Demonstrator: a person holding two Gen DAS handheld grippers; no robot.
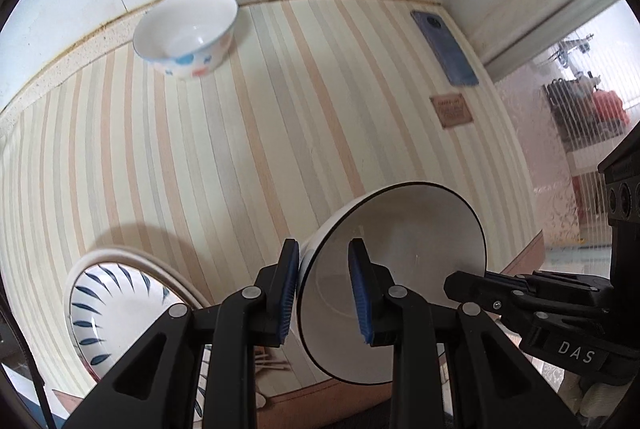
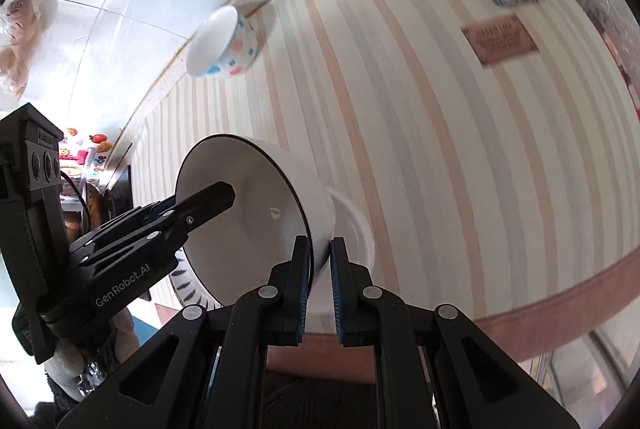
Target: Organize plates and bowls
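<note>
A white bowl with a dark rim [image 1: 400, 261] hangs tilted on its side above the striped table [image 1: 240, 149]. My left gripper [image 1: 324, 249] is shut on the bowl's wall, one pad inside and one outside. My right gripper [image 2: 319, 245] is shut on the opposite side of the same bowl [image 2: 256, 213]. Each gripper shows in the other's view: the right gripper [image 1: 456, 281] at the bowl's right edge, the left gripper [image 2: 224, 193] reaching into the bowl. Under the bowl lies a blue-leaf plate [image 1: 112, 301] stacked on a white plate [image 2: 356, 229]. A small spotted bowl [image 1: 186, 33] stands upright by the back wall.
A blue phone [image 1: 444, 47] lies in the far right corner of the table, with a brown label [image 1: 452, 111] sewn on the cloth just in front of it. A tiled wall runs along the back. The table's brown front edge [image 2: 560, 301] is close below the grippers.
</note>
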